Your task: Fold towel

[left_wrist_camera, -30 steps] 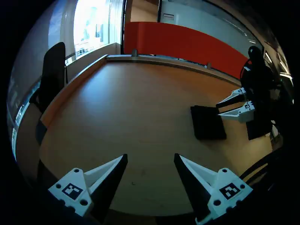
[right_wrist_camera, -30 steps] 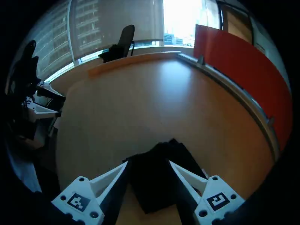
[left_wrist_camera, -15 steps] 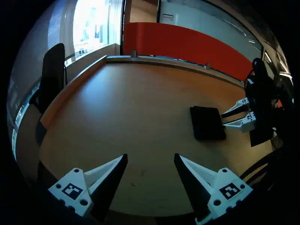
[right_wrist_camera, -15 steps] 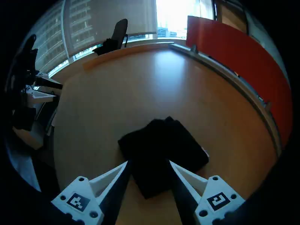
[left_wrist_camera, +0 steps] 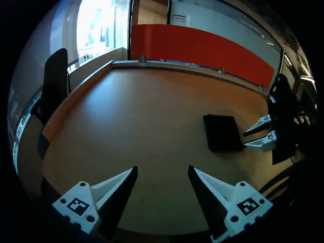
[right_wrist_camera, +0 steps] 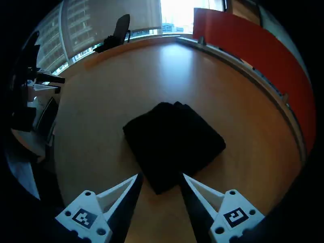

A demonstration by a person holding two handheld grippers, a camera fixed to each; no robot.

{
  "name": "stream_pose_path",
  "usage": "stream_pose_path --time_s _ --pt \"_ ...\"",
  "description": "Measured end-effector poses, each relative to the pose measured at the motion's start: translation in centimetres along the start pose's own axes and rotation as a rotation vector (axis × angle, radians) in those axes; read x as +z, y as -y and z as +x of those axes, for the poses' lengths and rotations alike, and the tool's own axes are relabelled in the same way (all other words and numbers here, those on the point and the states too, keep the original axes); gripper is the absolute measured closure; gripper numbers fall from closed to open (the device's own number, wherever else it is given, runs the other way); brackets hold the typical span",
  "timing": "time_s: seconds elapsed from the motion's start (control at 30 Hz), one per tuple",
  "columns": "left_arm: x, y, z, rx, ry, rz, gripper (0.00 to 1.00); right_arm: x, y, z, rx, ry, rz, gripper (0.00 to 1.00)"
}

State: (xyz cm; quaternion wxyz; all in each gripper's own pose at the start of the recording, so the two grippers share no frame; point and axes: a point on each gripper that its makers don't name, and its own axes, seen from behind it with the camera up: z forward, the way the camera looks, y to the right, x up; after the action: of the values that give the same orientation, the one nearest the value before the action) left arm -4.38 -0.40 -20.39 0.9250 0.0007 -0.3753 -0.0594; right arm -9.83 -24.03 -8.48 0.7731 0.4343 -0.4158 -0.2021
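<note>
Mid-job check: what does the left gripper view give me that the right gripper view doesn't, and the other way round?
Left gripper view: the right gripper, side-on and open, fingertips at the edge of the folded towel. Right gripper view: the towel's near corner between its own open fingers, and the left gripper far off. Both: the towel flat on the wooden table, the red partition, a black chair.

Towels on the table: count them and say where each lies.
1. The folded black towel lies on the wooden table, right in front of the open right hand-held gripper. None seems hidden.
</note>
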Motion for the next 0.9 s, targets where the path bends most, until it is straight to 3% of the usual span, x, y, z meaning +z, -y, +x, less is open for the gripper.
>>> stream_pose_path --time_s 0.47,0.9 --pt "-0.1 -0.2 -0.3 -0.003 0.001 -0.001 0.08 1.1 0.1 -3.5 0.035 0.050 -0.033 0.35" --pt "0.0 -0.2 -0.4 -0.003 0.000 0.000 0.08 1.6 -0.1 -4.1 0.057 0.043 -0.073 0.65"
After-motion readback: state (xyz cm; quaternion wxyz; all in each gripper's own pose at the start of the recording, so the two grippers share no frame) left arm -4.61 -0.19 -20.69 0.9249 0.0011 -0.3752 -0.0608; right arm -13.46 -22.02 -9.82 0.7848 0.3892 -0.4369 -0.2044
